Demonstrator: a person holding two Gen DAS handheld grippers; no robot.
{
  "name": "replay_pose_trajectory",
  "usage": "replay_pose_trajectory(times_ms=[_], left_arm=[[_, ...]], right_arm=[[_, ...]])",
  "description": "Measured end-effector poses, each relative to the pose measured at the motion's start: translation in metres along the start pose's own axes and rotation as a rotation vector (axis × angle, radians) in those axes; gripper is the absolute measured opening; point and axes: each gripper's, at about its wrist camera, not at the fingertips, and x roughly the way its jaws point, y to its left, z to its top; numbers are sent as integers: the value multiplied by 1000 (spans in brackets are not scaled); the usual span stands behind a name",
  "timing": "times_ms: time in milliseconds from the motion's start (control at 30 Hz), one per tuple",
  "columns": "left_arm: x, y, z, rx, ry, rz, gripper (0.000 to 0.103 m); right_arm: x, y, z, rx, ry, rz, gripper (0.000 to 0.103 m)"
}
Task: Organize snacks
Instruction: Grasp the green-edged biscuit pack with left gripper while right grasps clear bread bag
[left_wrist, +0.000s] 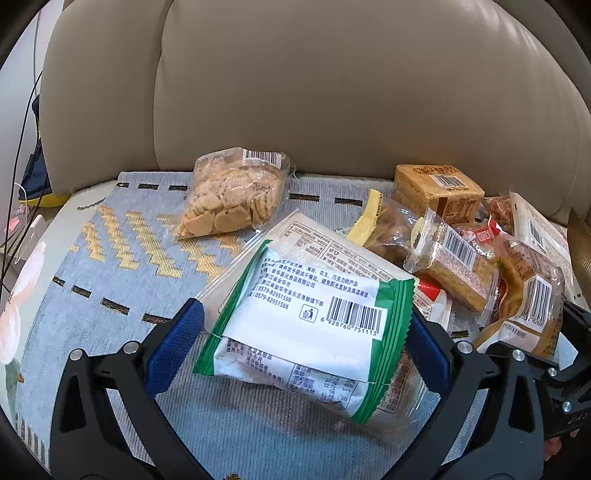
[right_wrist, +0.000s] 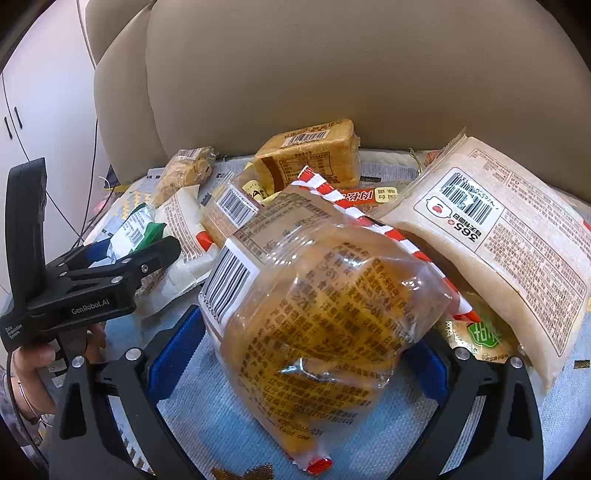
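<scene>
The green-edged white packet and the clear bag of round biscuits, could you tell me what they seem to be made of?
Green-edged white packet: apparently opaque, slightly glossy plastic film, judging by its crimped, zigzag-cut edge. Clear bag of round biscuits: thin transparent plastic, glossy; biscuits show through.

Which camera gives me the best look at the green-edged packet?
The left wrist view: the green-edged packet fills the frame between the left gripper's fingers, barcode readable. The right wrist view shows it small and partly hidden.

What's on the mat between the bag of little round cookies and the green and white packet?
Nothing: the left wrist view shows only bare woven mat between the cookie bag and the green-edged packet in the left gripper.
</scene>
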Motion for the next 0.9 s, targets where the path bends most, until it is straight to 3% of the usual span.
replay_pose_trajectory(times_ms=[900], left_arm=[[2,3,0,-4,1,-5,100]], right_arm=[[-1,5,-1,-15,7,-17,98]])
